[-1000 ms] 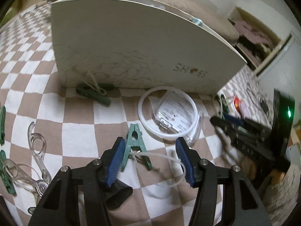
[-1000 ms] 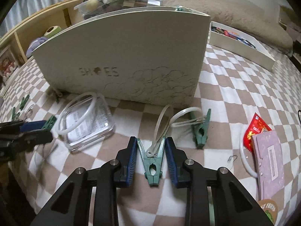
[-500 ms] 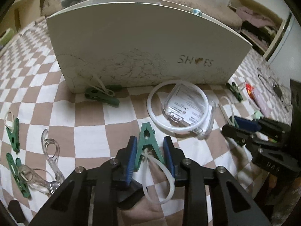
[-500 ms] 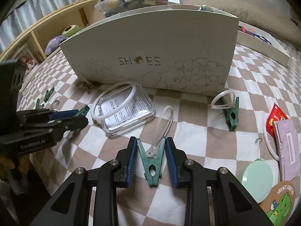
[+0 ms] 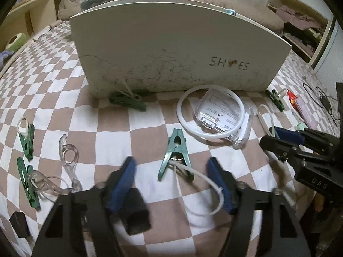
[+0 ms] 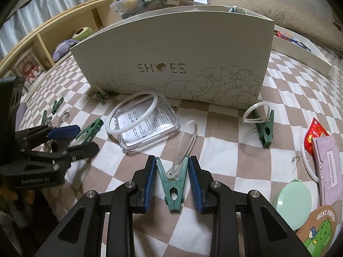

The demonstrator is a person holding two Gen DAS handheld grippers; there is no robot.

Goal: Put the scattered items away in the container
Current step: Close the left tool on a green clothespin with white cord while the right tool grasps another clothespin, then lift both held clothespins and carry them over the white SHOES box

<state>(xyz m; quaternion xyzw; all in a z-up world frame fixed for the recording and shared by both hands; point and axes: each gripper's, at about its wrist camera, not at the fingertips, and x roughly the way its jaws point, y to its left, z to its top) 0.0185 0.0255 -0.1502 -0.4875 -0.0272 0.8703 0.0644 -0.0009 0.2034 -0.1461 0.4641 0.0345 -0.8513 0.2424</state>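
The right gripper (image 6: 172,183) clenched a green clothespin (image 6: 172,187) ready to lift toward the shoe box (image 6: 175,68) at twelve o'clock, while the left gripper (image 5: 171,184) gaped, released, around another clip (image 5: 176,157).

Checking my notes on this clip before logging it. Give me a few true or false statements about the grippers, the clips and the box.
1. The right hand-held gripper is shut on a green clip. True.
2. The left hand-held gripper is shut on a clip. False: it is open, and the teal clip lies on the cloth between its fingers.
3. The white box reads SHOES. True.
4. The white ring lies inside the box. False: it rests on a clear case in front.
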